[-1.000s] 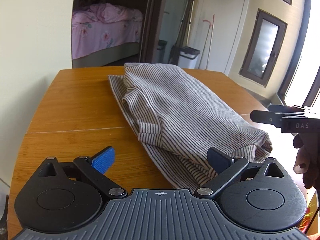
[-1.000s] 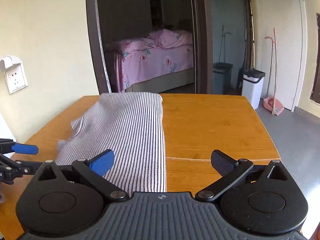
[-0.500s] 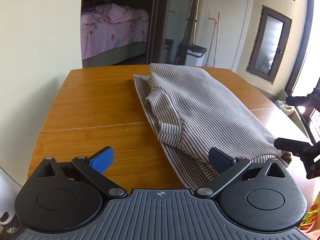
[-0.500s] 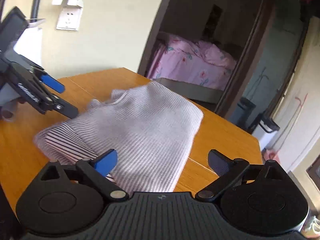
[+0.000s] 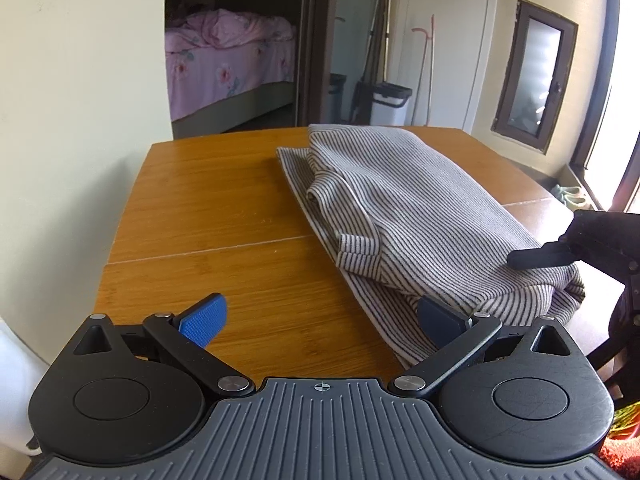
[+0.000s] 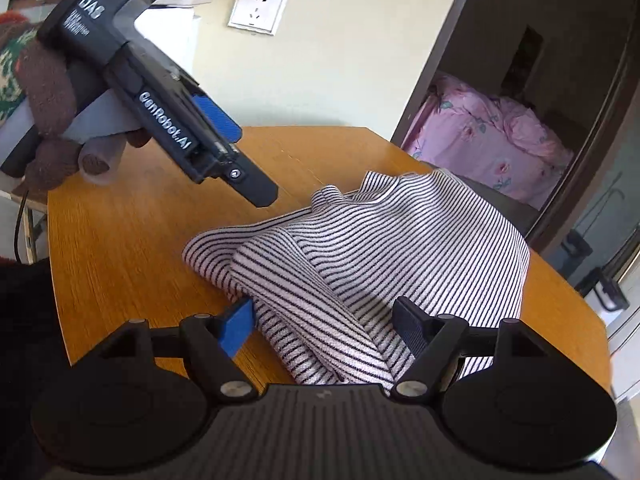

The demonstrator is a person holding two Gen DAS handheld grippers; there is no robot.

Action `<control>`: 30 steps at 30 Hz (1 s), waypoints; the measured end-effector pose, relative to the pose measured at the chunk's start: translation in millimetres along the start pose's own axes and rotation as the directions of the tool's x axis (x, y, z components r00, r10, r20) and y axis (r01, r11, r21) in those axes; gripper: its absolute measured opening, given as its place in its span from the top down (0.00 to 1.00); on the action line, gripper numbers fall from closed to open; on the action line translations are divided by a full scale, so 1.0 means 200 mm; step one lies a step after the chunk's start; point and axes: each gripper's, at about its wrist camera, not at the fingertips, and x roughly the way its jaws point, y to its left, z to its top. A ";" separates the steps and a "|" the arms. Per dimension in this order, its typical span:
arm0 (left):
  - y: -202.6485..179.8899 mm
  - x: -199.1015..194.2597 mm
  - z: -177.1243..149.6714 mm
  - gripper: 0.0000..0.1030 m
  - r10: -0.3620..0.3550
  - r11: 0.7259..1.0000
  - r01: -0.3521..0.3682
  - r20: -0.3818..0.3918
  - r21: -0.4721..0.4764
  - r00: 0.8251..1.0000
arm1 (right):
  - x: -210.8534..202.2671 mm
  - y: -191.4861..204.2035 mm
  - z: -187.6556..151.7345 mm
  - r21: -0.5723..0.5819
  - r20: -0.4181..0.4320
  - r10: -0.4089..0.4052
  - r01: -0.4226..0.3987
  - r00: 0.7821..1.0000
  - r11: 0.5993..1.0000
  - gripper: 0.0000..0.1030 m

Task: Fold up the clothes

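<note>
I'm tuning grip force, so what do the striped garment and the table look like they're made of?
Striped garment: apparently a soft ribbed knit, matte, likely cotton blend; it drapes in rounded folds with fine ridges.
Table: looks like bamboo or wood veneer with a smooth, slightly glossy finish; straight grain lines and a seam show.

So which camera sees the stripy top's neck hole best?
The right wrist view: the stripy top shows its white-edged collar facing the camera at the far end. In the left wrist view the top shows only folded layers and a sleeve cuff; the collar isn't visible.
</note>
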 end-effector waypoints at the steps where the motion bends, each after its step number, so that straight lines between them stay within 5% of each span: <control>1: 0.00 -0.01 -0.01 0.00 -0.008 1.000 0.008 -0.003 0.008 1.000 | 0.00 -0.04 0.00 0.066 -0.003 0.023 -0.023 1.000 0.998 0.27; 4: 0.01 -0.02 -0.03 0.00 -0.046 0.998 0.047 -0.016 0.038 0.999 | 0.01 -0.17 -0.01 0.261 -0.002 0.094 -0.090 0.996 0.961 0.29; 8: -0.03 -0.02 -0.06 0.00 -0.095 0.987 0.098 -0.028 0.129 0.995 | 0.01 -0.32 -0.01 0.476 0.017 0.175 -0.161 0.985 0.865 0.30; 19: -0.20 0.03 -0.10 0.00 -0.218 0.925 0.231 -0.076 0.301 0.973 | 0.04 -0.37 -0.03 0.512 0.022 0.193 -0.177 0.981 0.841 0.31; 22: -0.22 0.07 -0.08 0.00 -0.129 0.937 0.142 -0.060 0.321 0.990 | 0.03 -0.30 -0.01 0.417 0.010 0.151 -0.141 0.989 0.898 0.29; 26: -0.21 0.14 -0.02 0.00 -0.038 0.962 0.047 -0.039 0.268 0.999 | -0.02 -0.09 0.00 0.124 0.000 0.016 -0.016 1.000 0.992 0.24; 30: -0.18 0.16 0.04 0.00 -0.072 0.985 0.079 -0.049 0.154 0.996 | -0.02 0.07 -0.06 -0.161 0.050 -0.139 0.145 0.989 0.976 0.19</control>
